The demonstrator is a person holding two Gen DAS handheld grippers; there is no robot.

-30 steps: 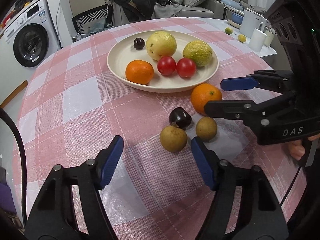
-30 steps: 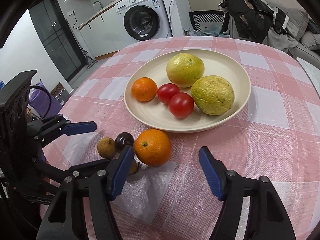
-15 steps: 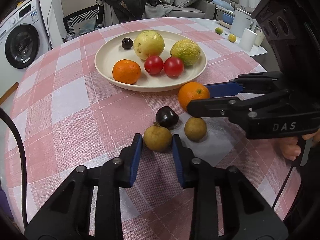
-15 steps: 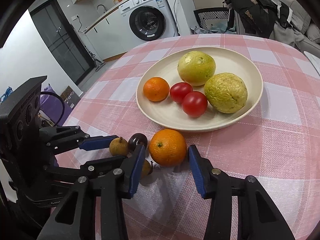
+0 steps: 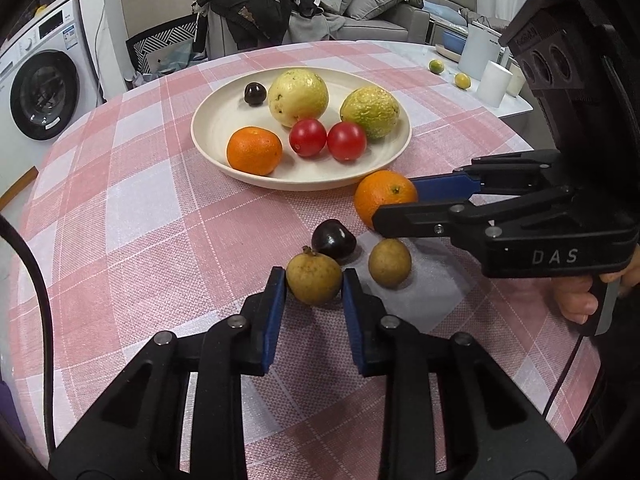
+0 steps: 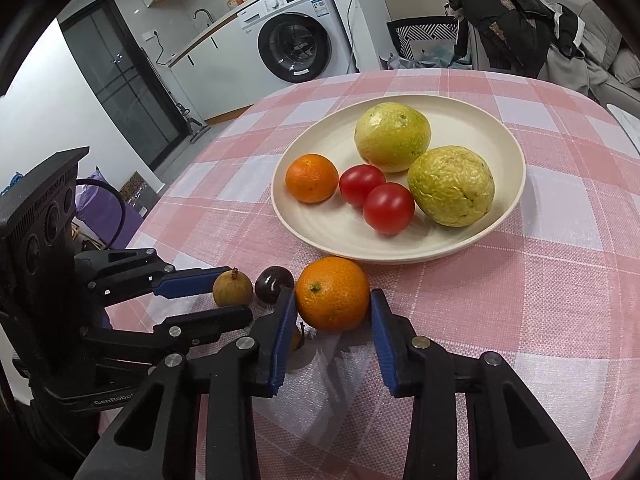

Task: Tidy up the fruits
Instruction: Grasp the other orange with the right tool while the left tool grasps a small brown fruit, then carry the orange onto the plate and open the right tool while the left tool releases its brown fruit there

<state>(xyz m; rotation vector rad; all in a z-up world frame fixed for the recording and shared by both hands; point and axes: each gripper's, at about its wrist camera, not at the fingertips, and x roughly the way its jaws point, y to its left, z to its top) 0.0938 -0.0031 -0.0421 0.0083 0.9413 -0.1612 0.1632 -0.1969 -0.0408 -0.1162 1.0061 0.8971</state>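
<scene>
Plate [image 5: 208, 148] on bench [image 5: 120, 216], toward 12 o'clock in the left wrist view. In the plate: guavas [image 5: 298, 97] behind tomatoes [image 5: 307, 137]; mandarin [image 5: 254, 151] at 8 o'clock; plum [image 5: 255, 93] at 11 o'clock. Before the plate, on the bench: orange [image 5: 380, 196], with a second plum [image 5: 333, 239] and two longans [image 5: 314, 278] nearer.

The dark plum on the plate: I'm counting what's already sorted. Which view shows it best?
The left wrist view. There the dark plum sits in plain sight on the plate, at its far edge beside the pale guava. In the right wrist view it does not show at all; the guava probably hides it.
</scene>
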